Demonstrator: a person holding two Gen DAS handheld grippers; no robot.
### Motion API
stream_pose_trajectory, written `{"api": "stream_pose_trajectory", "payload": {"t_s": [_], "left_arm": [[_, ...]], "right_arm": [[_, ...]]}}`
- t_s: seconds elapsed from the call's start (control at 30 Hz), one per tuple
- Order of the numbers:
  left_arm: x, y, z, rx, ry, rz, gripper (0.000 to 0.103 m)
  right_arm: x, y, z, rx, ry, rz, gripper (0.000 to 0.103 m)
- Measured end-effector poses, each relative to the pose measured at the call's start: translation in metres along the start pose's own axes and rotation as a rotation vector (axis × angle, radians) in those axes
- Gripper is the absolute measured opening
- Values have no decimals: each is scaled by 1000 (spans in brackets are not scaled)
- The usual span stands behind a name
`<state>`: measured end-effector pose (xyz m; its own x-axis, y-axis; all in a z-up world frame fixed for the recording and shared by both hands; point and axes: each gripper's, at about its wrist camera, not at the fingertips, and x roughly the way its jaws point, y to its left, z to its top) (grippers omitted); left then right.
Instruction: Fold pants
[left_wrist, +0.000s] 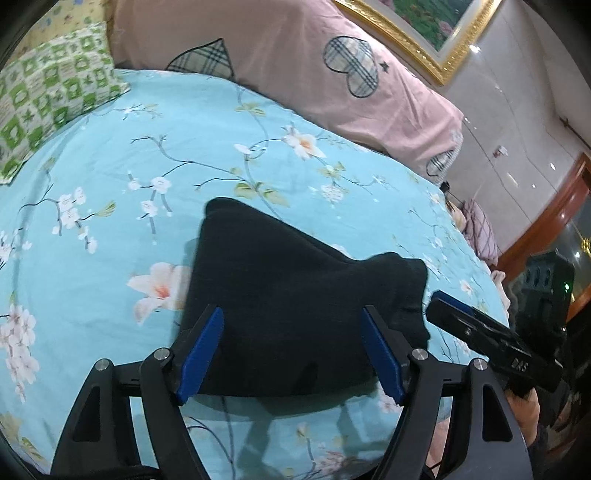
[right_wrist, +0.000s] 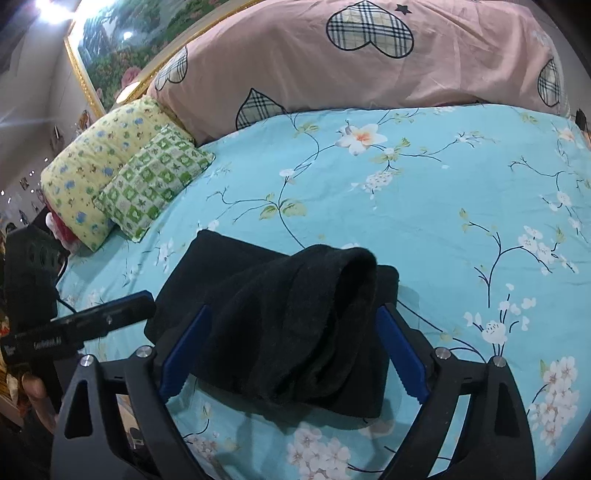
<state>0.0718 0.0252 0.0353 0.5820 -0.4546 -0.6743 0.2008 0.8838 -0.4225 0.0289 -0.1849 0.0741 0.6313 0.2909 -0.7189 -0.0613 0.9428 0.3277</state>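
Left wrist view: one left gripper (left_wrist: 291, 350), jaws wide, holding nothing.
Right gripper (right_wrist: 291, 354): wide, empty.
Pants: one black folded pair (left_wrist: 295, 295).
Pillows: two, upper left (right_wrist: 155, 181).
Surface: blue floral bedsheet (left_wrist: 184, 147).

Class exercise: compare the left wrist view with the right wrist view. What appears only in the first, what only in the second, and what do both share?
Only the left wrist view shows the reddish wooden furniture at its right edge.

Only the right wrist view shows the whole yellow flowered pillow, and the raised roll of fabric on top of the black pants.

Both show the pants lying on the blue flowered sheet, the green checked pillow, the pink quilt with plaid hearts and the gold-framed picture. In each, the left gripper and right gripper stand open, gripping nothing.
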Motion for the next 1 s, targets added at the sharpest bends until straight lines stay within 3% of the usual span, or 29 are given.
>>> {"api": "stream_pose_trajectory", "payload": {"t_s": [0.57, 1.0], "left_arm": [[21, 40, 3, -89, 48, 38, 79], [50, 52, 4, -108, 101, 51, 80]], "right_arm": [[22, -18, -15, 116, 47, -90, 95], [40, -35, -24, 159, 92, -59, 95]]}}
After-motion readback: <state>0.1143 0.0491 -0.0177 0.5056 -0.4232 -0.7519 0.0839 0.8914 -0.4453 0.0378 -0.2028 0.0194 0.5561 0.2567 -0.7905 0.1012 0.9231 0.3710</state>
